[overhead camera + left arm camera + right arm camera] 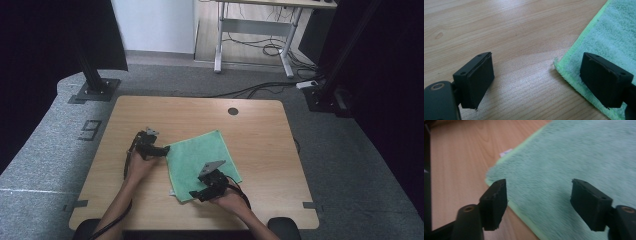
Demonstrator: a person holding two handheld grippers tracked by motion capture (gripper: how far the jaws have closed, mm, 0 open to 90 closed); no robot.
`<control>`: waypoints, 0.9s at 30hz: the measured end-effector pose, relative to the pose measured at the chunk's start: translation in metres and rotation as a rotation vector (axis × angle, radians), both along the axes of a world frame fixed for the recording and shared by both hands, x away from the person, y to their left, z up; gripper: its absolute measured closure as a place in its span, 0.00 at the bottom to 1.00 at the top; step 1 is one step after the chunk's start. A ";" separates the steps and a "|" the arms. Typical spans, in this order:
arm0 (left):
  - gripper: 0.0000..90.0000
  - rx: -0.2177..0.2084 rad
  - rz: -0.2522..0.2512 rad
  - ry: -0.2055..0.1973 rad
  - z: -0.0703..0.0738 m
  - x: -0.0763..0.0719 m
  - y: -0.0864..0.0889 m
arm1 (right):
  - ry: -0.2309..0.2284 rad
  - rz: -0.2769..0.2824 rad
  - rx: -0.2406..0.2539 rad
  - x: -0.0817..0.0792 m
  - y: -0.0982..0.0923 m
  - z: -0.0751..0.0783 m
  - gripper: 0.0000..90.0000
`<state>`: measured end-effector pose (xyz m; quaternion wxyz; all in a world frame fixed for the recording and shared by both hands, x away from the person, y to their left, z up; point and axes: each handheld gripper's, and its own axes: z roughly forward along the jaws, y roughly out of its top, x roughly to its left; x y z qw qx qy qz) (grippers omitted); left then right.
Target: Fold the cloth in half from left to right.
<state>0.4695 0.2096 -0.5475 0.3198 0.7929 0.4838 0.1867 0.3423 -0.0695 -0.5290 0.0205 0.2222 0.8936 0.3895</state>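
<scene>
Flat green cloth (201, 162) between left tongs (166, 149) and right tongs (195, 196).

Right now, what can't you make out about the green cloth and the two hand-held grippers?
- High view: the green cloth near edge, covered by the right hand-held gripper.
- Left gripper view: the cloth's corner beyond the right jaw, cut off by the frame.
- Right gripper view: the small white tag, blurred, unreadable.
</scene>
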 end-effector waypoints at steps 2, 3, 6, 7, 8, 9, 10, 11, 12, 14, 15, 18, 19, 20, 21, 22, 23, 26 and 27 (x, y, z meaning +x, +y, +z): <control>0.13 0.000 0.000 0.000 0.000 0.000 0.000 | 0.002 0.020 -0.001 -0.002 0.006 0.000 0.38; 0.13 0.000 0.000 0.000 0.000 0.000 0.000 | 0.003 0.030 0.000 -0.003 0.010 0.000 0.40; 0.13 0.000 0.000 0.001 0.000 0.000 0.000 | 0.013 0.061 -0.005 -0.007 0.020 0.000 0.44; 0.13 0.000 0.000 0.000 0.000 0.000 0.000 | 0.013 0.069 -0.007 -0.008 0.023 -0.001 0.45; 0.13 0.000 0.000 0.000 0.000 0.000 0.000 | 0.015 0.074 -0.010 -0.009 0.025 -0.001 0.47; 0.13 0.000 0.000 0.000 0.000 0.000 0.000 | 0.019 0.080 -0.014 -0.010 0.029 -0.001 0.49; 0.13 0.000 -0.001 0.000 0.000 0.000 0.000 | 0.023 0.085 -0.023 -0.011 0.032 -0.001 0.51; 0.13 0.000 -0.001 0.000 0.000 0.000 0.000 | 0.028 0.091 -0.029 -0.012 0.035 -0.002 0.53; 0.13 0.000 0.000 0.000 0.000 0.000 0.000 | 0.027 0.097 -0.032 -0.013 0.038 -0.002 0.55; 0.14 0.001 -0.001 0.000 0.000 0.000 0.000 | 0.029 0.109 -0.031 -0.015 0.044 -0.002 0.59; 0.14 0.001 -0.001 0.000 0.000 0.000 0.000 | 0.024 0.119 -0.033 -0.016 0.046 -0.002 0.60; 0.15 -0.001 0.003 -0.002 0.000 0.000 0.000 | 0.023 0.137 -0.046 -0.021 0.054 -0.003 0.63; 0.15 -0.002 0.005 -0.002 0.000 -0.001 0.000 | 0.012 0.141 -0.063 -0.023 0.056 -0.004 0.64; 0.15 -0.001 0.005 -0.002 0.000 -0.001 0.000 | 0.001 0.139 -0.084 -0.024 0.058 -0.005 0.66; 0.15 -0.002 0.005 -0.002 0.000 -0.001 0.000 | -0.016 0.140 -0.098 -0.025 0.058 -0.005 0.69; 0.16 -0.002 0.003 -0.003 0.000 -0.001 0.000 | -0.027 0.132 -0.103 -0.026 0.059 -0.005 0.72; 0.16 -0.002 0.002 -0.004 0.000 -0.001 0.000 | -0.034 0.127 -0.110 -0.026 0.058 -0.005 0.76; 0.26 -0.011 -0.031 -0.020 0.001 -0.004 0.000 | -0.049 0.116 -0.118 -0.026 0.056 -0.005 0.86; 0.33 -0.017 -0.048 -0.026 0.001 -0.006 -0.001 | -0.055 0.111 -0.121 -0.026 0.056 -0.005 0.89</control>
